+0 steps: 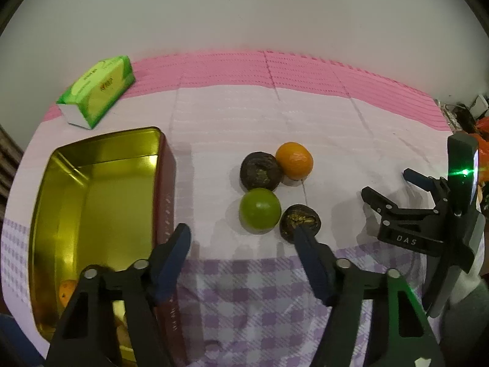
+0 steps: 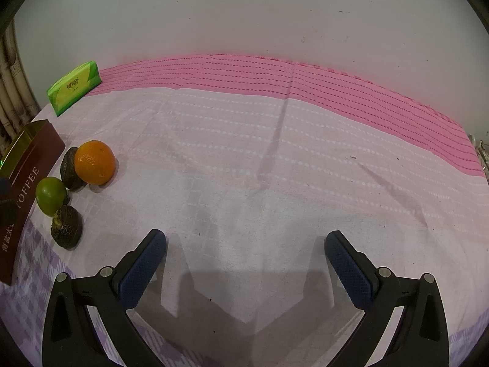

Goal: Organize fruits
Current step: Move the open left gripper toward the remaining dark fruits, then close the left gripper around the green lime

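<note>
1. Left tongs [image 1: 241,238] stand apart with nothing between the pads; the green fruit [image 1: 259,210] lies just ahead, its right pad overlapping the nearer dark fruit [image 1: 301,220].
2. Right tongs [image 2: 246,249] stand wide apart over bare cloth, holding nothing.
3. Judged step: the pick of the next fruit for the gold tin [image 1: 91,202], which already holds an orange piece [image 1: 67,290].
4. Next move likely needs the pads set either side of the green fruit without nudging its neighbours.
5. Beyond: second dark fruit [image 1: 260,171] touching the orange [image 1: 294,160].
6. Table under pink and lilac-check cloth [image 2: 275,153]; green tissue pack [image 1: 97,90]; plain pale wall [image 2: 244,12] behind.
</note>
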Available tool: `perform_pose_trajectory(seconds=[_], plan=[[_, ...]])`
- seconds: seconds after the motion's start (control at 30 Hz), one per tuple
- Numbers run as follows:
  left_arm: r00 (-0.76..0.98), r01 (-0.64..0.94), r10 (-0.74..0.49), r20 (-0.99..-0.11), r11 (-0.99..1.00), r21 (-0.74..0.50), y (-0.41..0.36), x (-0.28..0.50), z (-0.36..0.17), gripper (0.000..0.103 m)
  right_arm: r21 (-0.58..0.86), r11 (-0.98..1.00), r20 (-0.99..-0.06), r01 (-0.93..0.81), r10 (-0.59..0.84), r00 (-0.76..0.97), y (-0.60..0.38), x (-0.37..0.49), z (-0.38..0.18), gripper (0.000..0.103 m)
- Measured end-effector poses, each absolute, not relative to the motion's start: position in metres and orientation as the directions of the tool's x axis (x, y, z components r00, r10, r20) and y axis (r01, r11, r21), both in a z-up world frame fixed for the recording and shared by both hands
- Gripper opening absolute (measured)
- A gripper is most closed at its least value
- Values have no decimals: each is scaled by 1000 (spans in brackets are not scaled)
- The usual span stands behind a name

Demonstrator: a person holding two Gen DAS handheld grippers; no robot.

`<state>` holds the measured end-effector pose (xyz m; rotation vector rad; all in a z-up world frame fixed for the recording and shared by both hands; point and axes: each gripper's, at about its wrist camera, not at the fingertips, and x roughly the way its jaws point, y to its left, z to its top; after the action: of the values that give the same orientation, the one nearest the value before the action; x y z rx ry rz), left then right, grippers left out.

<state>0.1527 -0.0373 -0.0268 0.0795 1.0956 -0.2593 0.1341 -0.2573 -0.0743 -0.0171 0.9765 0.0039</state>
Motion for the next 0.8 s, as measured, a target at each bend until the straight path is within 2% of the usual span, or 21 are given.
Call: perform_pose_trajectory(seconds=[0.4, 0.57, 0.8], plan=[[371, 241, -217, -903, 961, -132, -53, 179, -43, 44, -12, 1000, -829, -11, -4, 559, -258, 134, -74, 103], [335, 211, -234, -913, 963, -169, -60, 186, -52, 39, -12, 1000, -829, -11, -4, 559, -258, 134, -74, 103], [330, 218, -226, -916, 963, -159, -65, 188, -56, 33, -12, 1000, -829, -11, -4, 559, -258, 134, -75, 103]])
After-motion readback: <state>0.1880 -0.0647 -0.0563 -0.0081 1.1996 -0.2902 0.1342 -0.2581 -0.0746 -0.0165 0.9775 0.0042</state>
